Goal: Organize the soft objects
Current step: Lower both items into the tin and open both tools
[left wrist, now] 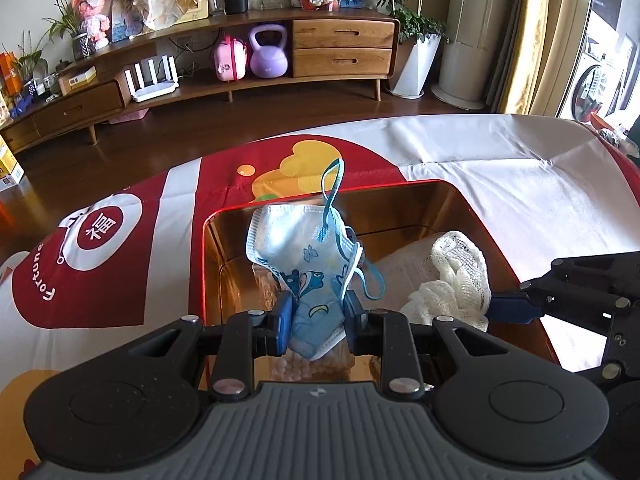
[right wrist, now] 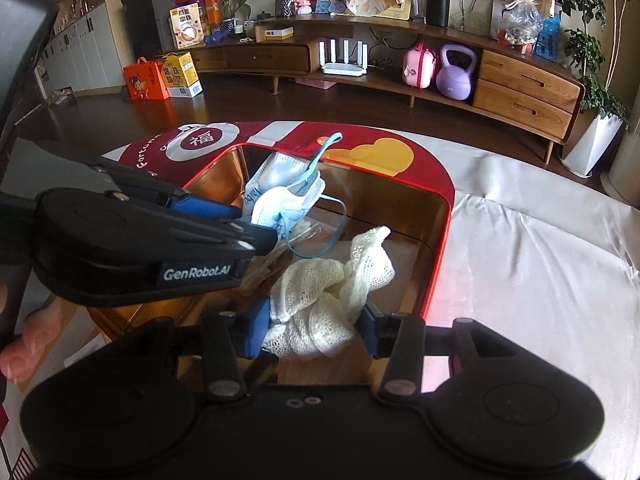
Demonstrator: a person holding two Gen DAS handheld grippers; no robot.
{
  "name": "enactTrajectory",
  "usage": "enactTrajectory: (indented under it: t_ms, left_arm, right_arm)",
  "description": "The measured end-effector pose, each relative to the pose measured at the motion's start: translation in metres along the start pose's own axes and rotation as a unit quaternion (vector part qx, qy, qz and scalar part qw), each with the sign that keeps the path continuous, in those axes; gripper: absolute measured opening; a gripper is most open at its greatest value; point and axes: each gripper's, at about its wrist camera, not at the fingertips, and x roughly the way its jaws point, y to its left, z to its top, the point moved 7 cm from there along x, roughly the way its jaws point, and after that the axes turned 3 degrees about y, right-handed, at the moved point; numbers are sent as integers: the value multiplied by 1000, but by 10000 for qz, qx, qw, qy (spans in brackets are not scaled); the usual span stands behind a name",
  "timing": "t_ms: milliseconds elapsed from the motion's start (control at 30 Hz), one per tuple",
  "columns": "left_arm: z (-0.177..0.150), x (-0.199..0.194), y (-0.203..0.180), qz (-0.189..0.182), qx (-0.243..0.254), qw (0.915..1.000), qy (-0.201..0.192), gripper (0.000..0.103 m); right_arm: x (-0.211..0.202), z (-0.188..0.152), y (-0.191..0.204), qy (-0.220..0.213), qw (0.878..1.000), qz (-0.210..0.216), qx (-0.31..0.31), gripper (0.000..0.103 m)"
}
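I have both grippers over the red tin box (left wrist: pixel 472 204), which sits open on the red-and-white cloth (left wrist: pixel 500 160) covering the table.

My left gripper (left wrist: pixel 318 312) is clamped on the blue child's face mask (left wrist: pixel 304 252). Its fingers (left wrist: pixel 285 316) stand close together, with the lower folded part of the mask pinched between the blue pads. The rest of the mask stands up above the pads, over the box's interior toward its left wall, and one ear loop (left wrist: pixel 334 184) sticks upward past the far rim. From the right wrist view I see the same gripper (right wrist: pixel 256 224) reaching in from the left edge of the box, the mask (right wrist: pixel 280 200) at its tips and another loop hanging down into the box.

My right gripper (right wrist: pixel 310 328) is at the near rim of the box with the white mesh cloth (right wrist: pixel 320 292) between its fingers (right wrist: pixel 256 328). These fingers are moderately apart. The cloth bunches loosely in the gap and touches the left pad; at the right pad I cannot tell whether it presses or only lies beside it. The cloth's upper end rises over the box floor, and its bulk sits in the near right part of the box. In the left wrist view it (left wrist: pixel 452 276) lies against the right wall, with one blue finger of my right gripper (left wrist: pixel 508 308) beside it.

Under the mask, on the box floor, lies a clear packet (left wrist: pixel 308 364) with pale contents.
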Motion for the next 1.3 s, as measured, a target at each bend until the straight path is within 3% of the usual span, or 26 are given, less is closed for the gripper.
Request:
enactTrajectory:
  t_ms: [367,467,500,533,967,1167,1233,1300]
  left_arm:
    - [-1,-5,2,42,-31,10000,-5,29]
    - [-1,-9,4,-19,-146,9999,-30,39]
    - [0,-10,6,-14,-188,9998,-60,52]
    - [0,-12,6,3,-220,9997,-115,56]
    - [-3,-47,5,10,-226,9994,-265,58]
    - [-4,-61,2,47,-272,9992,-302,67]
    - [-6,-68,2,16,-362,9987,-356,77]
    - [-7,-76,3,10,-410,9983,-426,79]
  right_arm:
    - [-8,0,-1,-2,10000,-87,-25,63]
    - [-13,2,-1,-39,9999,-106,-36,63]
    - [-15,2,-1,-50,9999,-94,-25,63]
    - [-17,2,-1,-61,9999,-92,-18,64]
    - [-53,3,3,-242,9996,-169,-12,75]
    - [-71,-2,3,-291,9993,-224,15,81]
    - [-76,-5,3,-297,9993,-217,46,82]
    - [-83,-7,3,-329,9992,-213,63,82]
